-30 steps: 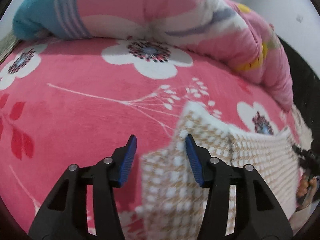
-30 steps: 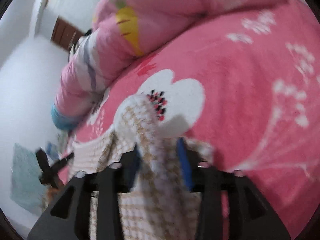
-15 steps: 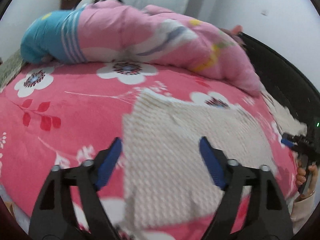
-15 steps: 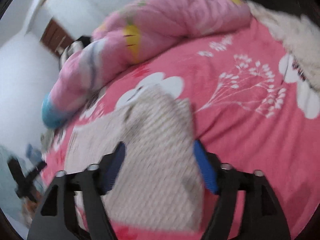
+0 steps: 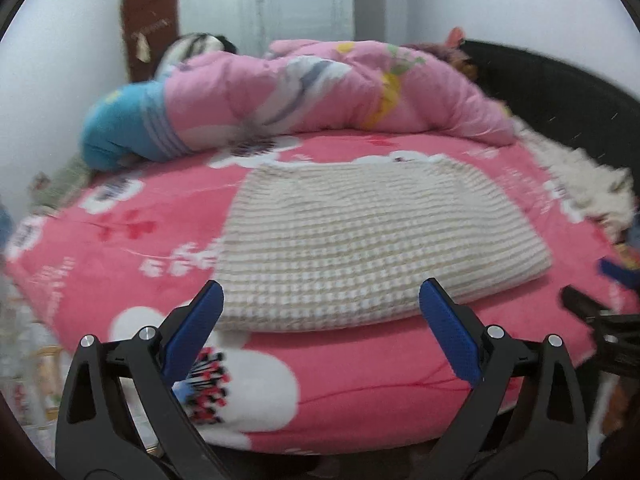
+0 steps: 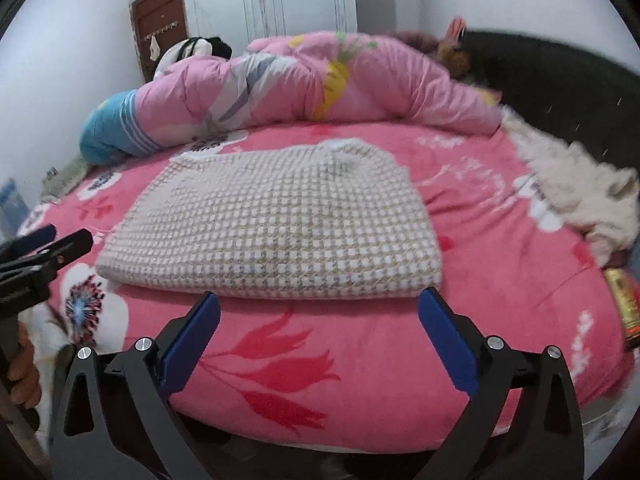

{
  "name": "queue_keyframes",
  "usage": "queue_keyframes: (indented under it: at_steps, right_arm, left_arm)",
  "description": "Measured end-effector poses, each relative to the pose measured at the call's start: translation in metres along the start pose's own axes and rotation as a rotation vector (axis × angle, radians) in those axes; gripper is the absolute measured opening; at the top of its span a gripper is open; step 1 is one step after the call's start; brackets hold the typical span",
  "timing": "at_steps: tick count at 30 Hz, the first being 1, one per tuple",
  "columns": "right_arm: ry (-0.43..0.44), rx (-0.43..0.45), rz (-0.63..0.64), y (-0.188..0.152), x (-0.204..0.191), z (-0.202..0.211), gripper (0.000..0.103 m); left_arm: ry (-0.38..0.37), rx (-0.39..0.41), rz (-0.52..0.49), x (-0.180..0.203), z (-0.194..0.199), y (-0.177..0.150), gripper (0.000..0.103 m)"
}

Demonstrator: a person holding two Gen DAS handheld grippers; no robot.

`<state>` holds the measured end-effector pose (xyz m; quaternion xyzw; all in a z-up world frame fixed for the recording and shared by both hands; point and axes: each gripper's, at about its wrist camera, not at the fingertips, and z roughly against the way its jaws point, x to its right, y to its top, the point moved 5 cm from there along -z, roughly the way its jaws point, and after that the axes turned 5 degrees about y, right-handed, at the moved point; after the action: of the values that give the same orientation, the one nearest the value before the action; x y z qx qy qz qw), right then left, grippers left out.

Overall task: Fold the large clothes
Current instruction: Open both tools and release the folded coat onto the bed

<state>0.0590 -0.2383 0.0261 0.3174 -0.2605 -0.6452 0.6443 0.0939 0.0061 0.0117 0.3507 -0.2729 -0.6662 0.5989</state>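
Pink bedspread (image 5: 120,240) bears the folded garment (image 5: 360,240) beyond both hand-held grippers (spread wide, empty).

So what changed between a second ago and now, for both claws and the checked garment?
Both claws let go: the left claw and the right claw each had a part of the checked garment between their pads, have just been opening, and now stand wide and empty, pulled back from the bed. The garment now lies folded flat on the pink bedspread. The rolled quilt stayed put.

Bedspread (image 6: 500,264) seemingly clear beside the quilt (image 6: 280,80).
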Motion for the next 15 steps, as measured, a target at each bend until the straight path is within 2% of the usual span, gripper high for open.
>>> queue_keyframes:
  at_steps: [3,6,9,15]
  right_arm:
    - [-0.038,0.029,-0.002,0.002,-0.003,0.009,0.096]
    - [-0.024,0.04,-0.024,0.005,-0.005,0.009,0.096]
    - [-0.028,0.023,-0.02,0.004,-0.009,0.006,0.096]
    - [-0.013,-0.032,-0.004,-0.002,-0.021,-0.01,0.096]
  left_arm:
    - [0.028,-0.016,-0.034,0.009,0.002,-0.004,0.095]
    - [0.057,-0.054,-0.027,0.012,-0.002,-0.007,0.095]
    - [0.092,-0.09,0.03,0.009,-0.008,-0.011,0.095]
    - [0.1,-0.131,0.084,0.006,-0.016,-0.019,0.095]
